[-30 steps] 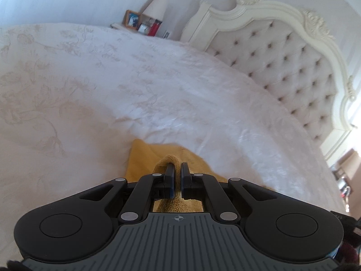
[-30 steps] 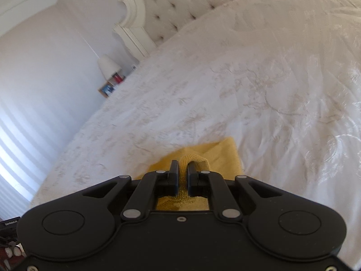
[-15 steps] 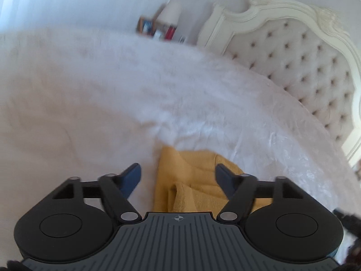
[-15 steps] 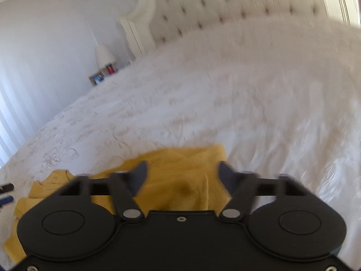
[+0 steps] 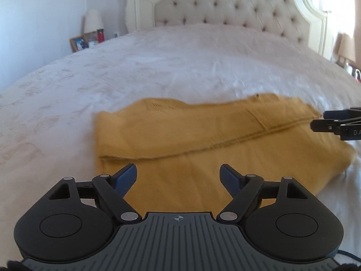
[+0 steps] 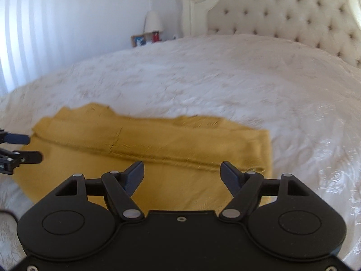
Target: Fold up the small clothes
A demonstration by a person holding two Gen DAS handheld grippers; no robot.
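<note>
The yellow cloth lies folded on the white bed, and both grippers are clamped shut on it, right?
Not quite. The yellow cloth does lie folded on the white bed, but neither gripper is clamped on it. The left wrist view shows the left gripper opening, nothing pinched; the right wrist view shows the right gripper open too.

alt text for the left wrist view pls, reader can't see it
A folded mustard-yellow garment lies on a white embroidered bedspread, with the left gripper above its near edge, jaws opening and holding nothing. The right gripper enters at the right edge over the garment's far end; a cream tufted headboard stands behind.
</note>
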